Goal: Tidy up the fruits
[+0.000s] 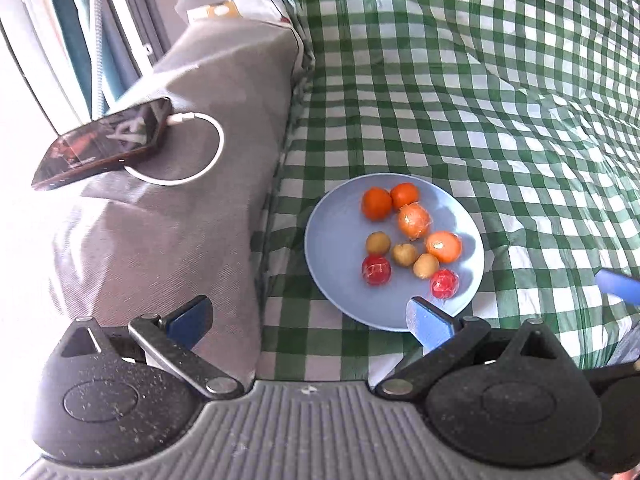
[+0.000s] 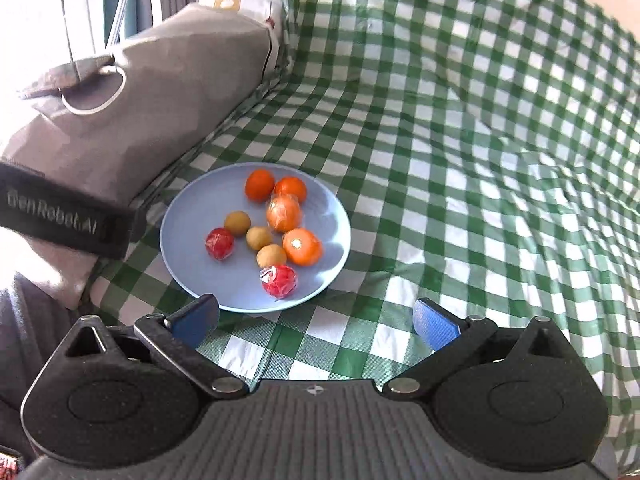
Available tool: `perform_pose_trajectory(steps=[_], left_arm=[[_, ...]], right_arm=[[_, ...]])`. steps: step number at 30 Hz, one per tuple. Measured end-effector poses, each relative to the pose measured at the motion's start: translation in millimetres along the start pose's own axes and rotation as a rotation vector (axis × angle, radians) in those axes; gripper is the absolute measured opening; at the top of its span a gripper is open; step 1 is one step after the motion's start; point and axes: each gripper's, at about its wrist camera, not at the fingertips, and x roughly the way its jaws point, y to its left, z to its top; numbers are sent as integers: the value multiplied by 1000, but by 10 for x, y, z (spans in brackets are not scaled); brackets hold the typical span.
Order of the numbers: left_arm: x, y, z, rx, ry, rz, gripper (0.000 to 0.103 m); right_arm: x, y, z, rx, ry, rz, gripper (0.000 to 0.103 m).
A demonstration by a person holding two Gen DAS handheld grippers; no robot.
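Observation:
A light blue plate (image 1: 336,248) (image 2: 188,220) lies on a green checked cloth and holds several small fruits: orange ones (image 1: 377,203) (image 2: 260,185), some in clear wrap, three tan round ones (image 1: 404,254) (image 2: 259,238), and two red wrapped ones (image 1: 376,269) (image 2: 279,281). My left gripper (image 1: 308,322) is open and empty, just short of the plate's near left edge. My right gripper (image 2: 316,324) is open and empty, just short of the plate's near right edge. A blue fingertip (image 1: 616,286) of the right gripper shows at the right edge of the left wrist view.
A grey cushion (image 1: 180,208) (image 2: 132,120) rises left of the plate. A phone (image 1: 100,144) with a white charging cable (image 1: 200,148) rests on it. The green checked cloth (image 1: 500,100) (image 2: 480,140) spreads wrinkled to the right and back.

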Motion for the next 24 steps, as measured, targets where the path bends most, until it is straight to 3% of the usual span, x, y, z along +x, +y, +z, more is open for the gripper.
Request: perform_pose_trajectory(steps=[6,24], left_arm=[[-111,-54,-87,5,7,-33,103],[-226,-64,-100,9,-10,-5,103]], right_arm=[[-182,-33,10,-5,-28,-57,102],[-375,-69,7,15,-70,-43,102]])
